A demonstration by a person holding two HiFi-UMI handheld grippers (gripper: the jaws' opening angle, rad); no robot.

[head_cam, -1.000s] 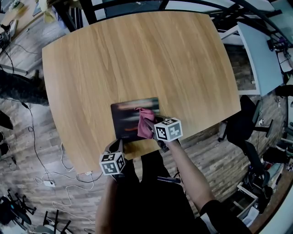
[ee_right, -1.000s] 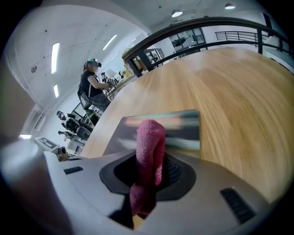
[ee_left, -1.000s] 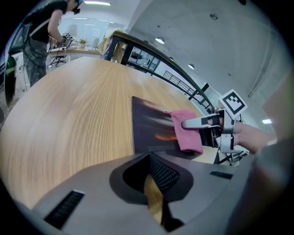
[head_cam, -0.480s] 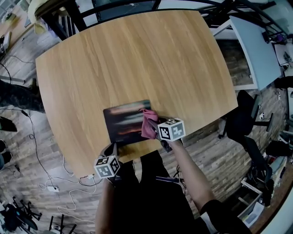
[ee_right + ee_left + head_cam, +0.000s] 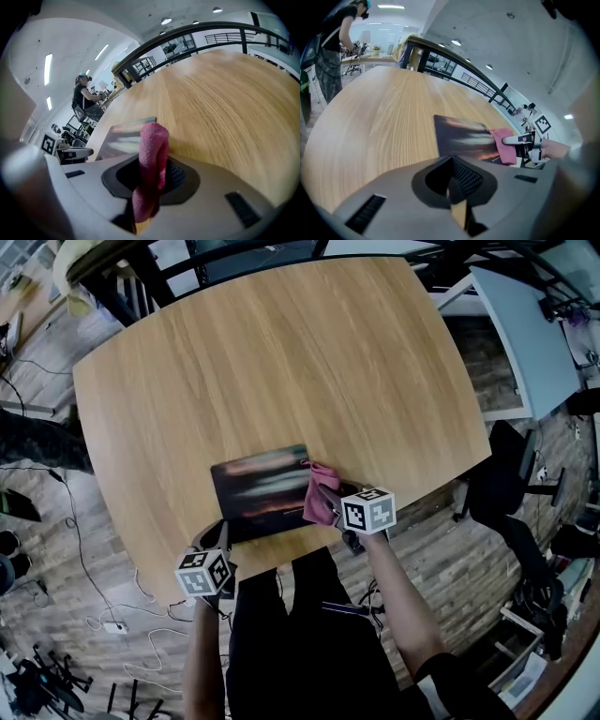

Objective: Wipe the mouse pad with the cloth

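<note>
A dark mouse pad (image 5: 258,486) with light streaks lies near the front edge of the round wooden table (image 5: 281,362). A pink cloth (image 5: 321,503) rests on the pad's right edge, with my right gripper (image 5: 327,499) shut on it. In the right gripper view the cloth (image 5: 152,150) sticks up from between the closed jaws, with the pad (image 5: 124,136) just behind it. My left gripper (image 5: 217,529) hovers at the table's front edge, off the pad's near-left corner. Its jaws are shut and hold nothing (image 5: 457,199). The left gripper view shows the pad (image 5: 461,138) and cloth (image 5: 505,146) ahead.
The table edge runs just in front of the pad, above a wood-plank floor. A black office chair (image 5: 502,493) and a grey desk (image 5: 525,334) stand to the right. Cables (image 5: 103,606) trail on the floor at left. A person (image 5: 84,101) stands far off.
My right gripper has dragged the cloth rightward across the pad to its right edge. My left gripper has drawn back and left, away from the pad's corner.
</note>
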